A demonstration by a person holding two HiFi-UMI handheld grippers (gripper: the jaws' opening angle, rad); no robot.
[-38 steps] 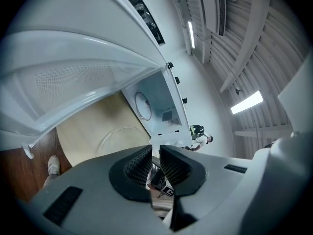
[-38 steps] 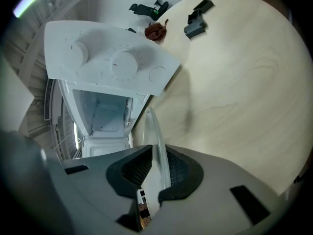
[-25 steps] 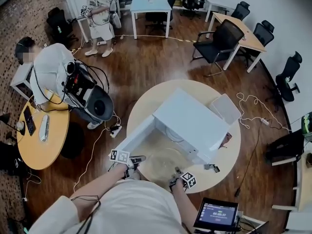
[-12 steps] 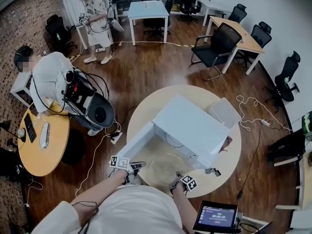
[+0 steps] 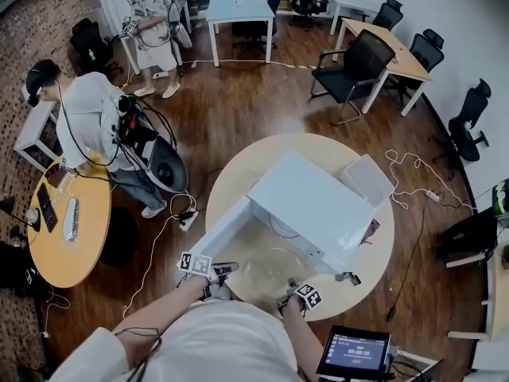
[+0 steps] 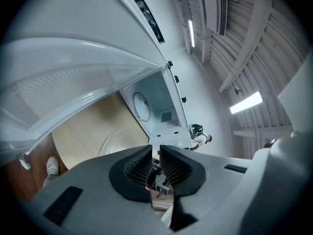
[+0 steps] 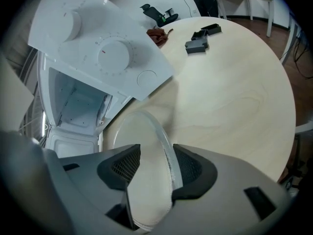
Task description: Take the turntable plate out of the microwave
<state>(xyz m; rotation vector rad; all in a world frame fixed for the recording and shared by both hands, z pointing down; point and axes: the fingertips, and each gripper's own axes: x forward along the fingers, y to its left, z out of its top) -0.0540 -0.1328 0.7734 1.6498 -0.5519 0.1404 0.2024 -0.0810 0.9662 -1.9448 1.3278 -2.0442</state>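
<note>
Round table (image 5: 312,145) with one open microwave (image 5: 312,201), one turntable plate (image 5: 269,272)

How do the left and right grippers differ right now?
Left gripper: jaws together, nothing between them; right gripper: jaws apart, just been opening. Right gripper straddles the plate rim without pinching it; left gripper is clear of it. Both sit before the open microwave.

Your turntable plate (image 7: 139,151) is clear, glossy glass. The microwave (image 5: 310,201) casing looks smooth, white and satin. The round table (image 7: 234,92) is pale matt wood.
</note>
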